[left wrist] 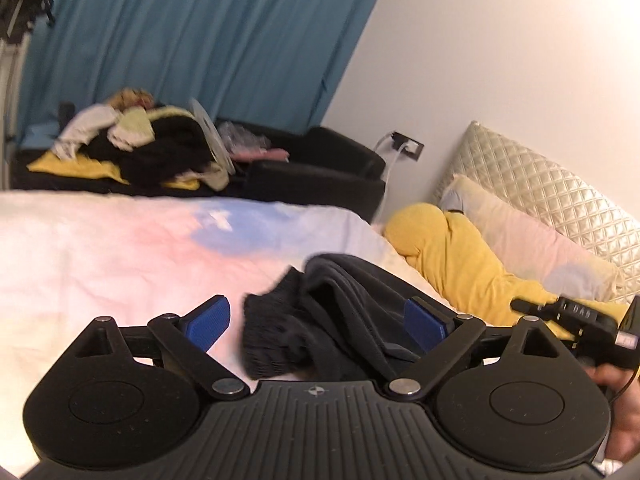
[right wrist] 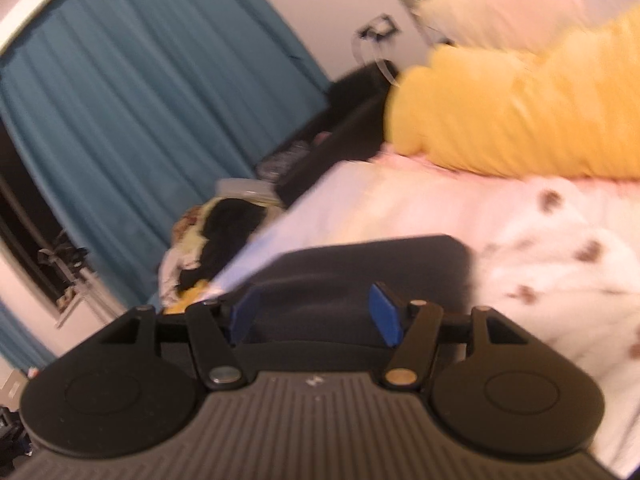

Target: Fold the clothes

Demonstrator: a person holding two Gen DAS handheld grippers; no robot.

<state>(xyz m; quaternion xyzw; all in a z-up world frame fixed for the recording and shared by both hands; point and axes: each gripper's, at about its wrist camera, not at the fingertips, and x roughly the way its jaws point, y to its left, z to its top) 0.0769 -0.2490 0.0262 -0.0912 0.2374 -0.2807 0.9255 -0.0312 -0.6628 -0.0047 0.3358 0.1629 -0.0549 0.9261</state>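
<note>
A dark garment [left wrist: 344, 312] with a ribbed cuff lies bunched on the pink and white bedspread [left wrist: 120, 256]. My left gripper [left wrist: 318, 326] is open, its blue pads [left wrist: 210, 322] set either side of the bunched cloth, not closed on it. In the right wrist view the same dark garment [right wrist: 360, 276] lies flat on the bed just ahead of my right gripper [right wrist: 316, 316], which is open with its blue pads [right wrist: 386, 314] above the cloth's near edge. The right gripper's body [left wrist: 580, 316] shows at the right edge of the left wrist view.
A yellow blanket [left wrist: 452, 252] and pillows [left wrist: 520, 224] lie at the bed's head by the white wall. A black sofa [left wrist: 320, 168] behind the bed holds a heap of clothes [left wrist: 132, 144]. A teal curtain [left wrist: 192, 40] hangs behind.
</note>
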